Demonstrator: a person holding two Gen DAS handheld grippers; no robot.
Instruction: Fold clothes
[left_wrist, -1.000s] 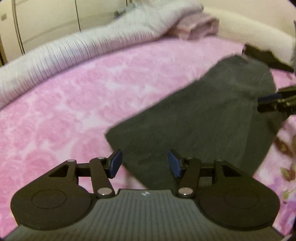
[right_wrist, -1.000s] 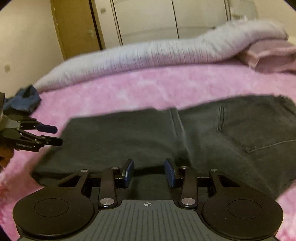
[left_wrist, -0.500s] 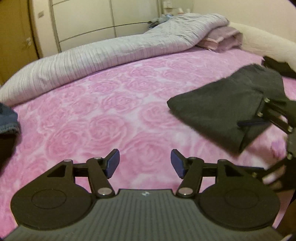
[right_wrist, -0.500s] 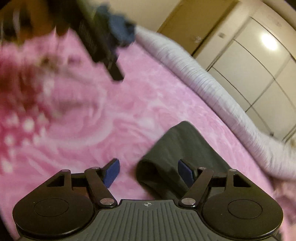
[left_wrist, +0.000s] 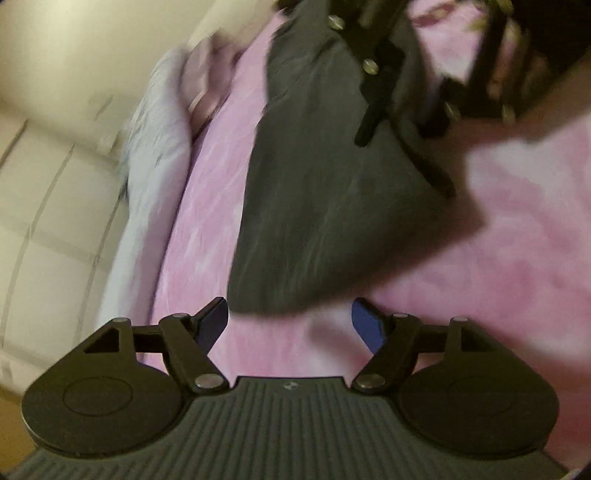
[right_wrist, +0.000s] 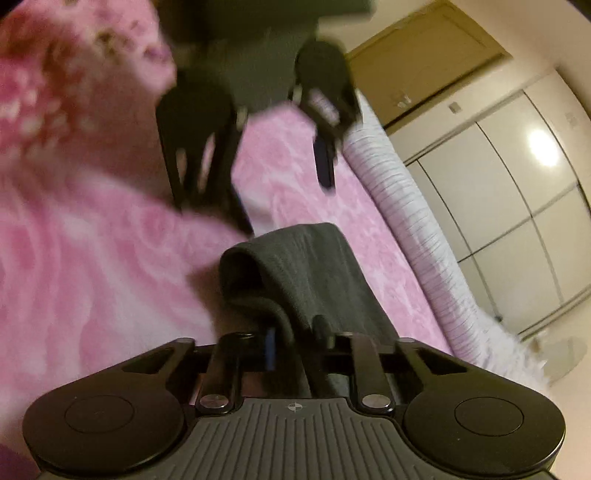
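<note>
The pink bed (left_wrist: 517, 258) carries the dark grey trousers (left_wrist: 314, 184), folded lengthwise and lying across its middle, with the striped grey quilt (right_wrist: 424, 240) well beyond them. Your right gripper (right_wrist: 295, 339) is closing its jaws on the near folded edge of the cloth, which sits bunched between them; make sure both layers are in the bite. Your left gripper (left_wrist: 288, 321) has its jaws opening and empty, the corner of the trousers just ahead of them. Slide it in low under that corner, take all layers, then lift both ends together.
</note>
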